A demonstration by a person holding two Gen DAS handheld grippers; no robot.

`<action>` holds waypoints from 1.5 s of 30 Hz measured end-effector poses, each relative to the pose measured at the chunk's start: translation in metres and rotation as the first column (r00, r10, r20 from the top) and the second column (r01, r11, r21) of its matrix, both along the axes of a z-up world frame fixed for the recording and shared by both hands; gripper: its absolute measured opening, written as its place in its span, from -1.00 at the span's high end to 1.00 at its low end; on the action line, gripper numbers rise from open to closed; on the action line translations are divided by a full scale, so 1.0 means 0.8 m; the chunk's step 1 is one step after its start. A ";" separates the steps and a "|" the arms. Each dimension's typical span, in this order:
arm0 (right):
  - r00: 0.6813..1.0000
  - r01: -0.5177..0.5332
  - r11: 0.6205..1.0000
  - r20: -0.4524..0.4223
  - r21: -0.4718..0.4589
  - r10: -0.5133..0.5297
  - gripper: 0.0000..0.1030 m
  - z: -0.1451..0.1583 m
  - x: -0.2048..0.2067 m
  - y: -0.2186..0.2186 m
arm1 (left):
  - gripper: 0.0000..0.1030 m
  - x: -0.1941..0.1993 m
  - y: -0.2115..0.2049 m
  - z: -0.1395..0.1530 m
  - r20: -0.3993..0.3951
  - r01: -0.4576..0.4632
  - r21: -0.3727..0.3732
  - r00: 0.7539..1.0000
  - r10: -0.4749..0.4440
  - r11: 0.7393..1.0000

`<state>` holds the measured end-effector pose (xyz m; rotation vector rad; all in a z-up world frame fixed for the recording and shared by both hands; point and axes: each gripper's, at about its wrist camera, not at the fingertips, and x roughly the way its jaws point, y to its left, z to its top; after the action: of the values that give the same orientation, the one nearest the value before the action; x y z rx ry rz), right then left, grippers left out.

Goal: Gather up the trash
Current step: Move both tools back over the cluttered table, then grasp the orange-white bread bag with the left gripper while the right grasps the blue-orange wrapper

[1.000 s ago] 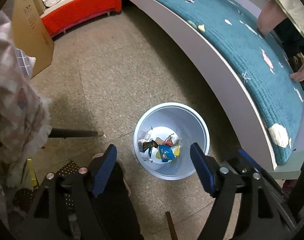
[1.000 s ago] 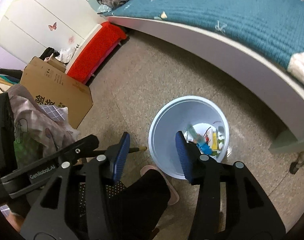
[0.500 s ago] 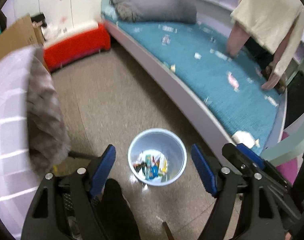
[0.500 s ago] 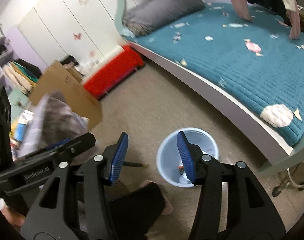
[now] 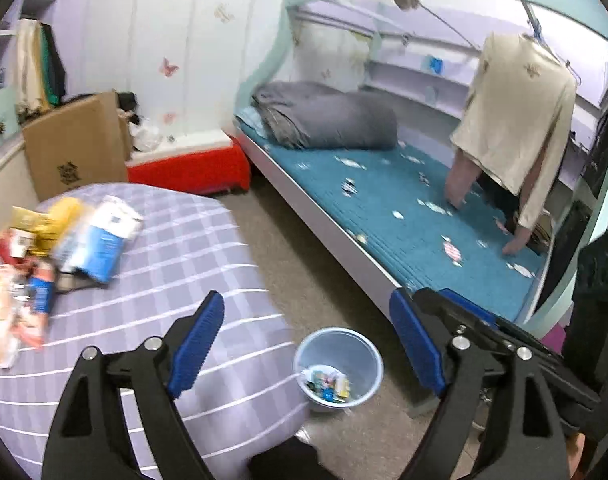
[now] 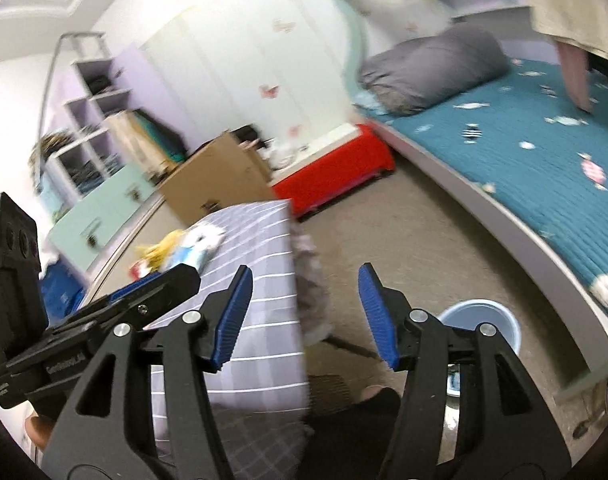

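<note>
A bedroom w/ speckled floor (image 5: 304, 248) is seen: a teal-covered bed (image 5: 404, 216) at 2 o'clock, a grey folded duvet (image 5: 328, 120) at its head, a red bench-like box (image 5: 191, 168) and cardboard box (image 5: 75, 144) at 10 o'clock. Small wrappers (image 5: 452, 250) are scattered over the bed cover. A person in a beige top (image 5: 516, 120) is bent over the bed at 2 o'clock. A surface under a purple checked cloth (image 5: 175, 264) fills 8–9 o'clock; a pile of packets (image 5: 63, 236), blurred, lies on its far-left part. The pale blue trash bin (image 5: 340, 364) stands on the floor at 5 o'clock, between cloth edge & bed frame, w/ colourful wrappers at its bottom. Left gripper (image 5: 308, 344): fingers spread wide, just been opening, nothing between. Right gripper (image 6: 304, 316): fingers apart, also just been opening, nothing held; bin rim is seen at its 4 o'clock.
</note>
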<state>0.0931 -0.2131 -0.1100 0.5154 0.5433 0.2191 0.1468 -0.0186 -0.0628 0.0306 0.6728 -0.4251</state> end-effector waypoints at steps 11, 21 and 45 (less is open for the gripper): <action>0.937 -0.338 0.939 -0.067 0.055 0.341 -0.07 0.004 0.087 0.186 | -0.68 0.004 0.214 0.010 0.002 -0.323 0.018 0.946 0.323 0.946; 0.870 -0.442 0.892 -0.197 0.096 0.452 -0.06 -0.039 0.172 0.319 | -0.68 0.038 0.365 -0.023 -0.117 -0.532 0.000 0.841 0.528 0.847; 0.872 -0.439 0.892 -0.187 0.107 0.452 0.87 -0.056 0.218 0.357 | 0.36 0.085 0.398 -0.079 -0.199 -0.518 0.035 0.834 0.514 0.855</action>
<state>0.2679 0.0726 -0.1544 0.4684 0.8615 0.6317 0.2151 0.3000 -0.1257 -0.2150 0.8444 0.0936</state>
